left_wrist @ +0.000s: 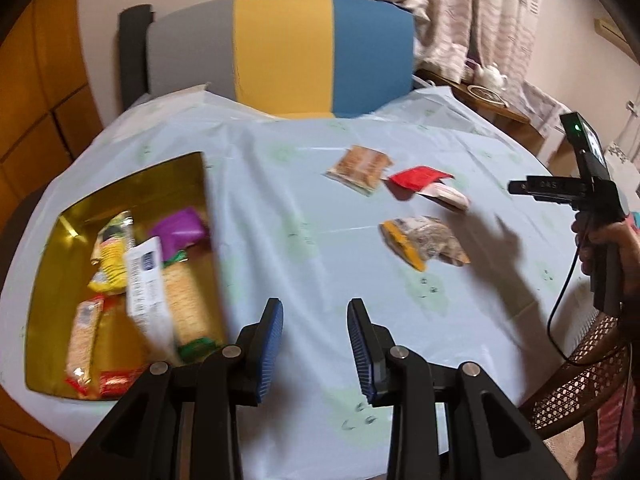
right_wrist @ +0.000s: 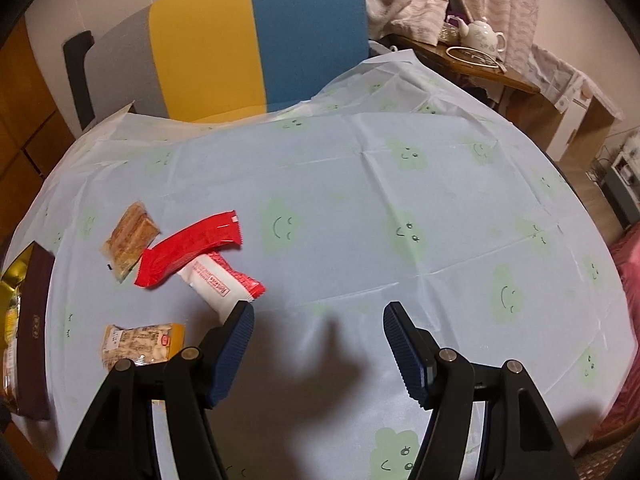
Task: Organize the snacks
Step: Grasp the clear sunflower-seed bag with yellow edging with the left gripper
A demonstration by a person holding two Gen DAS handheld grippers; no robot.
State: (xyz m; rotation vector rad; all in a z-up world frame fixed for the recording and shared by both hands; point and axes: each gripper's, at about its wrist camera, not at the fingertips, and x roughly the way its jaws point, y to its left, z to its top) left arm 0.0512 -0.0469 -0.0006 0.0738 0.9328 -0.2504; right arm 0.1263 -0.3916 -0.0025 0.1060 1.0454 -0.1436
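Lying at lower left of the right wrist view, the white-and-red packet point(right_wrist: 222, 284) sits just beyond the right tool point(right_wrist: 319, 322), long axis running toward its left pad; jaws wide, empty. Left tool point(left_wrist: 315, 308) narrow, empty, beside the gold box point(left_wrist: 80, 216).

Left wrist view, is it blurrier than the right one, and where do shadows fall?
Left wrist view: smeared, worst at the gold rectangular snack box. Right wrist view: sharp, red foil snack packet crisp. Both: dark shadow on the pale blue plastic tablecloth.
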